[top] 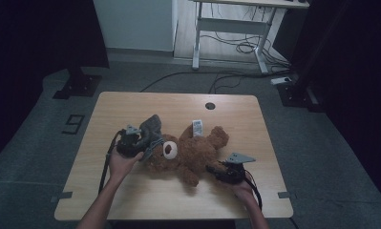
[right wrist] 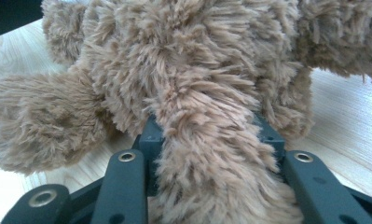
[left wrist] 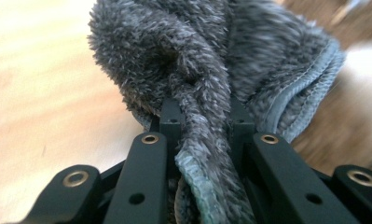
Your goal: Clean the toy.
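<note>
Two grips: left gripper (top: 139,139) pinches fuzzy grey microfibre cloth (top: 151,125); right gripper (top: 216,170) clamps brown plush teddy bear (top: 188,152) by a limb.
Relation: cloth just left of the bear's head, bear lying across the light wooden table (top: 131,105).

Right gripper (right wrist: 211,135): jaws closed around a furry limb of the brown teddy bear (right wrist: 183,70), pads pressing into the plush from both sides. Bear's body lies across the light wooden table (right wrist: 347,135), another limb sticking out toward frame left.
</note>
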Demonstrator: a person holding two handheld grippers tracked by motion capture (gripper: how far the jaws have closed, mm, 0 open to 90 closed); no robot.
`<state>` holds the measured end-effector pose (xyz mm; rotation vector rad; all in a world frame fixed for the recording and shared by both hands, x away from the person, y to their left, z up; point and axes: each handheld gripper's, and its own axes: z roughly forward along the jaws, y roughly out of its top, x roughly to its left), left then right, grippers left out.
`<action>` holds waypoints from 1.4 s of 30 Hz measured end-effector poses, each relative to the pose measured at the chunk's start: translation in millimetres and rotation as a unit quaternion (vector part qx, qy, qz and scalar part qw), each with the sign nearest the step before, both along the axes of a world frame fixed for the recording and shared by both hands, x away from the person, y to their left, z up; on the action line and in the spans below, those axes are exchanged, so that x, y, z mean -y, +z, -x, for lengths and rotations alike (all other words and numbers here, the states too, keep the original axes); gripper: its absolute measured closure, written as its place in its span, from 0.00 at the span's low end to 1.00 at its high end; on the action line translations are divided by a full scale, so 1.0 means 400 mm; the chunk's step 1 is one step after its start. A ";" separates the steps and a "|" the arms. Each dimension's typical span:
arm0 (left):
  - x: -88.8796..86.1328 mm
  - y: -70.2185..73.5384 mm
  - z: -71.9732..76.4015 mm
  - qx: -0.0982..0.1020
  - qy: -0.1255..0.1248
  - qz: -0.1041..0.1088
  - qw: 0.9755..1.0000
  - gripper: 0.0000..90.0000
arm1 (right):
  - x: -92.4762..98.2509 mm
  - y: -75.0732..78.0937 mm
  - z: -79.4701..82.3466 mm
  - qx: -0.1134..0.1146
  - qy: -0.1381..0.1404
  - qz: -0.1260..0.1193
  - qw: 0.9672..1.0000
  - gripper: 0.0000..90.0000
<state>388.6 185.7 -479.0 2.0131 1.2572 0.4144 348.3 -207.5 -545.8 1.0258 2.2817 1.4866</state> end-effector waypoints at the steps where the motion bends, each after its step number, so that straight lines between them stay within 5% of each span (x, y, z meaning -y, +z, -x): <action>1: -0.007 -0.013 0.005 -0.007 0.002 0.001 1.000 0.82 | -0.001 0.001 0.000 0.001 0.001 0.002 1.000 0.65; 5: -0.020 -0.089 0.023 -0.046 -0.001 -0.004 0.999 0.82 | -0.001 0.000 0.001 0.001 0.000 0.002 1.000 0.65; 12: -0.011 -0.107 0.056 -0.037 -0.012 0.018 0.999 0.82 | 0.001 -0.001 0.003 0.000 -0.004 0.000 1.000 0.65; 15: -0.042 -0.083 0.072 -0.026 -0.005 0.043 0.999 0.82 | 0.003 -0.001 0.002 -0.002 -0.004 0.000 1.000 0.65; 19: -0.068 -0.006 0.108 0.021 -0.010 0.095 0.995 0.82 | 0.002 0.001 0.002 -0.002 -0.005 0.001 1.000 0.65; 22: -0.034 0.047 0.146 0.051 -0.051 0.111 0.991 0.82 | 0.001 0.000 0.002 -0.003 -0.005 0.000 1.000 0.65; 24: 0.005 0.054 0.161 0.051 -0.081 0.104 0.990 0.82 | 0.002 0.000 0.002 -0.005 -0.006 -0.001 1.000 0.64; 26: 0.042 0.041 0.161 0.043 -0.097 0.082 0.991 0.82 | 0.002 0.000 0.002 -0.006 -0.007 -0.003 1.000 0.64; 29: 0.057 0.003 0.142 0.024 -0.089 0.070 0.993 0.82 | 0.002 0.000 0.003 -0.006 -0.006 -0.003 1.000 0.64; 32: 0.025 -0.025 0.123 0.006 -0.068 0.089 0.994 0.82 | 0.001 0.000 0.004 -0.005 -0.004 -0.002 1.000 0.65; 36: -0.024 -0.072 0.101 -0.024 -0.029 0.065 0.997 0.83 | 0.003 -0.002 0.002 -0.009 -0.005 -0.006 1.000 0.65; 42: -0.045 -0.140 0.098 -0.043 -0.024 0.068 0.996 0.83 | 0.003 -0.003 0.002 -0.009 -0.004 -0.005 1.000 0.65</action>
